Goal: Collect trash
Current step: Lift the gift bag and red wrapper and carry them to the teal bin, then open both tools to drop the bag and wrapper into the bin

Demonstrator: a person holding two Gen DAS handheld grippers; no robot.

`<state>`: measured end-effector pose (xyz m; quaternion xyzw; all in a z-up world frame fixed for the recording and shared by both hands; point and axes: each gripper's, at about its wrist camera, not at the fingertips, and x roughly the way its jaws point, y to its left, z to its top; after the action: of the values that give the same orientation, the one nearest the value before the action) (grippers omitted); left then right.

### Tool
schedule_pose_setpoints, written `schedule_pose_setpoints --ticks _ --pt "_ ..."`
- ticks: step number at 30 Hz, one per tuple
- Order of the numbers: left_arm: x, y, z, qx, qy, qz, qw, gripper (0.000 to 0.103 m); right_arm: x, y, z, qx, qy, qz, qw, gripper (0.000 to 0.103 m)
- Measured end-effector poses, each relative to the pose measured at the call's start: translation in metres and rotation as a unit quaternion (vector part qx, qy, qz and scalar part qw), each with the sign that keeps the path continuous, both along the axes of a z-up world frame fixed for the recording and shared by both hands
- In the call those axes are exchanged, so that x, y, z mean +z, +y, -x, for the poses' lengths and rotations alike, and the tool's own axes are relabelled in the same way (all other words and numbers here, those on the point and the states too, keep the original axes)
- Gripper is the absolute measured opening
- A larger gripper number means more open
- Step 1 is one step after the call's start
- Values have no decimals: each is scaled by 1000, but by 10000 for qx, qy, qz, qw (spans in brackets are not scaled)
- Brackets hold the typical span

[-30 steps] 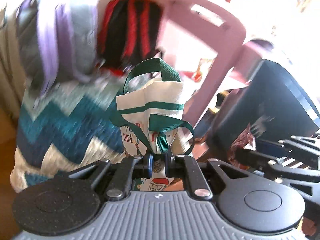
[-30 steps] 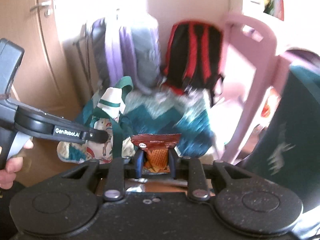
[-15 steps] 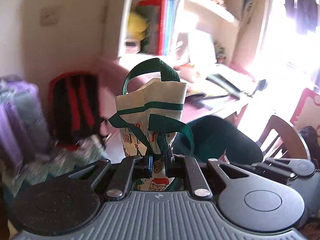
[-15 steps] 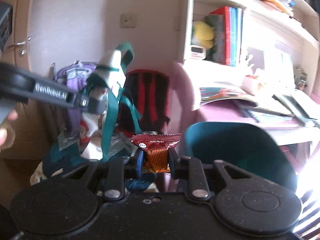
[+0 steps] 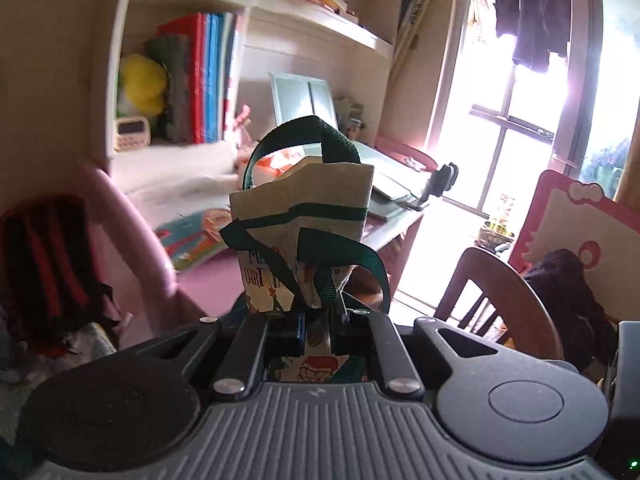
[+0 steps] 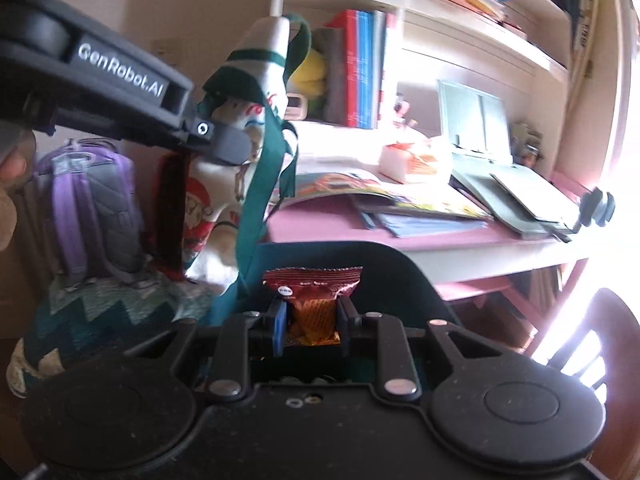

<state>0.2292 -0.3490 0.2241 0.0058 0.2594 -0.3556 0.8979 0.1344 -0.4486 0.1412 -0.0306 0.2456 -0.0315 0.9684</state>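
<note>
A small cloth Christmas bag [image 5: 304,216] with green handles hangs crumpled from my left gripper [image 5: 318,330], which is shut on its fabric. The right wrist view shows the same bag [image 6: 256,128] at upper left, dangling from the left gripper [image 6: 230,142] held by a hand [image 6: 12,184]. My right gripper [image 6: 312,326] is shut on a red-brown snack wrapper [image 6: 314,296], which sticks up between the pads. The wrapper sits lower and to the right of the bag, apart from it.
A pink desk [image 6: 460,240] with books, a laptop [image 6: 476,124] and a white shelf unit [image 5: 180,80] lies ahead. A teal chair back [image 6: 344,256] stands before it, backpacks [image 6: 88,208] left, a wooden chair [image 5: 496,296] and bright window [image 5: 520,128] right.
Both grippers have risen and swung right, from the backpacks and zigzag blanket low down to the desk and shelves. Both grips are unchanged. The bag now hangs higher in the right wrist view.
</note>
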Motion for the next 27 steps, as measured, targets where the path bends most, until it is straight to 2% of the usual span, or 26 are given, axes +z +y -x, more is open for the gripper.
schedule_pose_setpoints --ticks 2,6,13,17,22,27 --pt "-15 -9 -4 -80 140 -96 9998 10 -5 -8 -2 -63 81 -14 9999 24" --pt "-54 -26 -13 -121 451 -525 9975 10 -20 -20 -11 -103 339 9 9994 24" --pt "-105 -34 -38 -13 989 -1102 9890 10 -44 -19 -26 46 773 153 9969 24" --pt "-122 -36 -47 -3 1220 -1276 9843 11 -53 -19 -32 69 950 180 9953 24" --pt "-125 -45 -43 -122 1088 -1450 9834 12 -58 -19 -35 40 1032 197 9945 25" --pt "-126 -51 -40 -163 1068 -1534 9822 18 -57 -24 -38 12 1030 155 9946 32"
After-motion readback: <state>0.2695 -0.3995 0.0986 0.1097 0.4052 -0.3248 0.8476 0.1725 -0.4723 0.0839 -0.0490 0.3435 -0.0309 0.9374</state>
